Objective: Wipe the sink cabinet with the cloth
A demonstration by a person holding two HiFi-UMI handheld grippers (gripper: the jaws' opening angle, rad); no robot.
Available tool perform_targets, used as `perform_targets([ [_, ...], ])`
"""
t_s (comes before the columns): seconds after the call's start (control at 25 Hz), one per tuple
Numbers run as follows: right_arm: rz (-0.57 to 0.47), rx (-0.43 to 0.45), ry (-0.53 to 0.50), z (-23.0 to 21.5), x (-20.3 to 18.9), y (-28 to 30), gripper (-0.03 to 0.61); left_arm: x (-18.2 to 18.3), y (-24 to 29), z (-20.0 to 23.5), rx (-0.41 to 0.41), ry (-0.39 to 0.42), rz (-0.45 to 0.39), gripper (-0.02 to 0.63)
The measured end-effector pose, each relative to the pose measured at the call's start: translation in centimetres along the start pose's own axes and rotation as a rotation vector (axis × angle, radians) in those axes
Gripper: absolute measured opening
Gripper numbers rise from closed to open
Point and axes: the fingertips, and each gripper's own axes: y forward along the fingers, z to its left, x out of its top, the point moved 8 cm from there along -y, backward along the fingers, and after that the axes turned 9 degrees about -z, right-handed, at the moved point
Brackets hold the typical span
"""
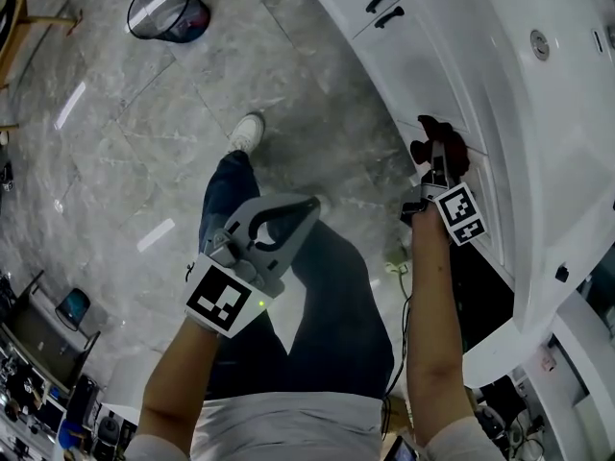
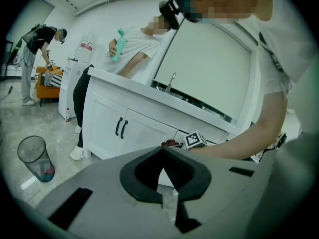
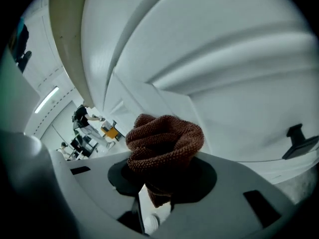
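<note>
Wiping looks under way. The right gripper (image 1: 437,166) pinches a bunched brown cloth (image 1: 438,140) against, or just off, the white cabinet (image 1: 432,60) front at the head view's centre right, and how much is already wiped doesn't show. The left gripper (image 1: 288,221), lower left, is closed on nothing; only its view shows the tap (image 2: 171,81) above the doors (image 2: 124,128).

On the grey marble floor (image 1: 106,142) ahead of you stands a round waste bin (image 1: 165,10), upright. Far behind it, a person (image 2: 35,44) bends near a white water dispenser (image 2: 70,88).
</note>
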Motion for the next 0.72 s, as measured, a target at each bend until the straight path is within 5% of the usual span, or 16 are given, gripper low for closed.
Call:
perform_targets([
  [0.72,0.093,-0.069,-0.075,-4.8,-5.9,4.0,0.128,-1.8,0.6,1.9,-0.010,0.048,0.074,0.009],
])
